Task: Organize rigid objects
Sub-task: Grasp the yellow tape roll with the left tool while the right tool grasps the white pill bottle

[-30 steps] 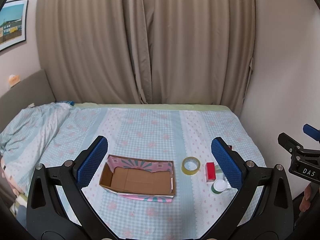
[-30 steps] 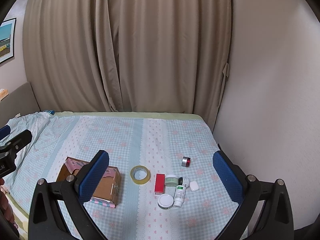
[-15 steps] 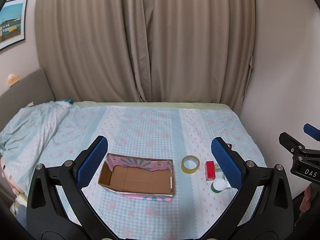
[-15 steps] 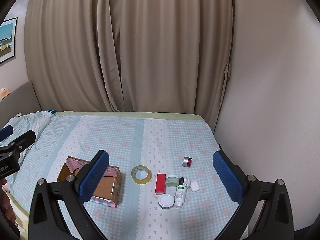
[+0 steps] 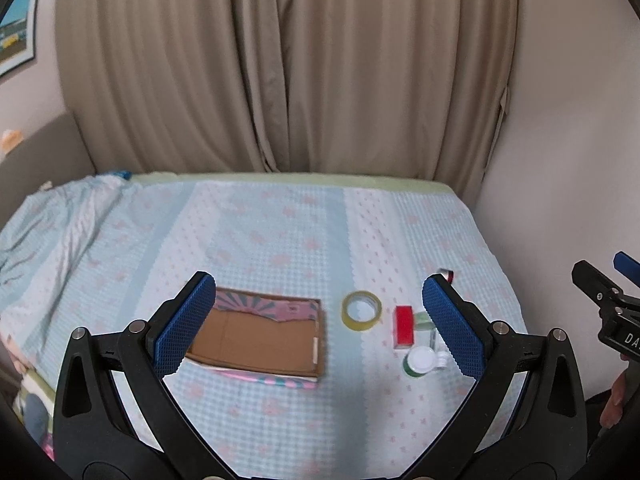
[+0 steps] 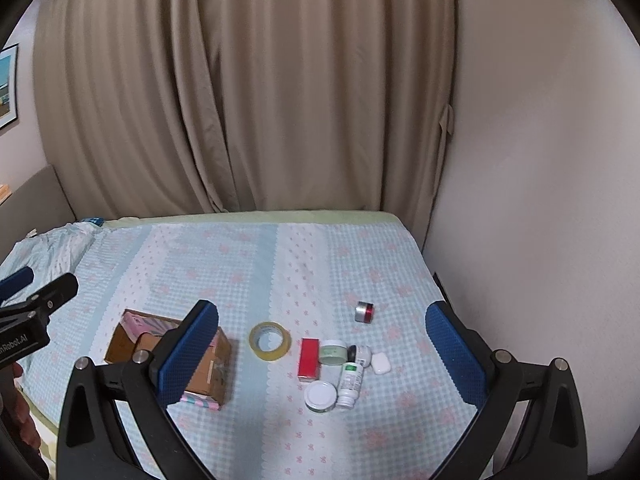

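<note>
An open cardboard box [image 5: 260, 336] with pink patterned sides lies on the checked bedspread [image 5: 280, 232]. To its right are a yellow tape roll [image 6: 269, 340], a red box [image 6: 308, 360], a green jar [image 6: 333, 354], a white-lidded jar [image 6: 321, 396], a white bottle [image 6: 351, 378], a small white case [image 6: 380, 362] and a silver-and-red jar [image 6: 364, 312]. My left gripper [image 5: 319, 292] hangs open above the box's right end. My right gripper [image 6: 322, 312] is open above the cluster of small items. Neither holds anything.
Beige curtains [image 6: 248, 100] hang behind the bed. A plain wall [image 6: 540, 200] runs along the bed's right edge. A rumpled duvet [image 5: 52, 232] covers the left side, with a headboard [image 5: 40, 152] and a framed picture [image 5: 16, 40] beyond. A hand [image 5: 616, 400] shows at the right edge.
The left wrist view has tipped down slightly, so the bed and box sit higher in frame, with motion blur. The right view has barely shifted. Both grippers stay open.
</note>
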A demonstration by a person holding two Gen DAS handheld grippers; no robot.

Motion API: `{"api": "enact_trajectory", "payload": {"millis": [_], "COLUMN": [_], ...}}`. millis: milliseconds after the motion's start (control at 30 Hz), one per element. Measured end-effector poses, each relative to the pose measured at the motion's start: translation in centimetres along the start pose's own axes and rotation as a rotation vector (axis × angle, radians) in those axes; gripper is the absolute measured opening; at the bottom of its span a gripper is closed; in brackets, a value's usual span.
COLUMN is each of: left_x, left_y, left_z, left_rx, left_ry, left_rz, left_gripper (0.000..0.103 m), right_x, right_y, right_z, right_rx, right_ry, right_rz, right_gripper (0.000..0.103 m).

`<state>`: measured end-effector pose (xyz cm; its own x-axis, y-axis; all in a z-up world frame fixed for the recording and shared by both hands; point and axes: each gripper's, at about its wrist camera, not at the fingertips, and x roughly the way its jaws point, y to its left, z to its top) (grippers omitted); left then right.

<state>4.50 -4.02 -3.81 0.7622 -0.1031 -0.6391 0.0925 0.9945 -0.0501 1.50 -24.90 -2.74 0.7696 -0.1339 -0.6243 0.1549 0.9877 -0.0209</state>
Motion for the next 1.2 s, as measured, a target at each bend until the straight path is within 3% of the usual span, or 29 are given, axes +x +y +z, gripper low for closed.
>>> {"api": "enact_trajectory", "payload": {"millis": [333,600,800,1000,1200], "left_x": [12.6,25.1,34.8,41.5,45.6], "left_y": [-6.5,-10.1,-11.7,-12.3,-11.6], "left_z": [-1.9,-6.3,-10.7,-14.7,-17.3], "left_rx": [-0.033,-0.014,-0.015,0.054,0.039], "left_ry": [0.206,0.400,0.543,0.615,0.670], "left_rz": [-0.060,-0.068,-0.007,0.089,0.137], "left_gripper": [0.103,0.102,0.102,0.103,0.103], "right_x": [8.8,18.4,25.0,31.1,35.3], "right_y": [-6.6,-10.7,-12.0,-12.2,-11.3], "right_z": [-1.8,-5.4,-9.6,-14.1,-17.1], "right_rx": [0.031,0.176,0.281,0.353,0.360], "right_ry": [0.130,0.338,0.483,0.615,0.718], "right_rz": [-0.021,-0.024,-0.016,-0.017,-0.010], "right_gripper": [0.103,0.103,0.103,0.103,0.103]}}
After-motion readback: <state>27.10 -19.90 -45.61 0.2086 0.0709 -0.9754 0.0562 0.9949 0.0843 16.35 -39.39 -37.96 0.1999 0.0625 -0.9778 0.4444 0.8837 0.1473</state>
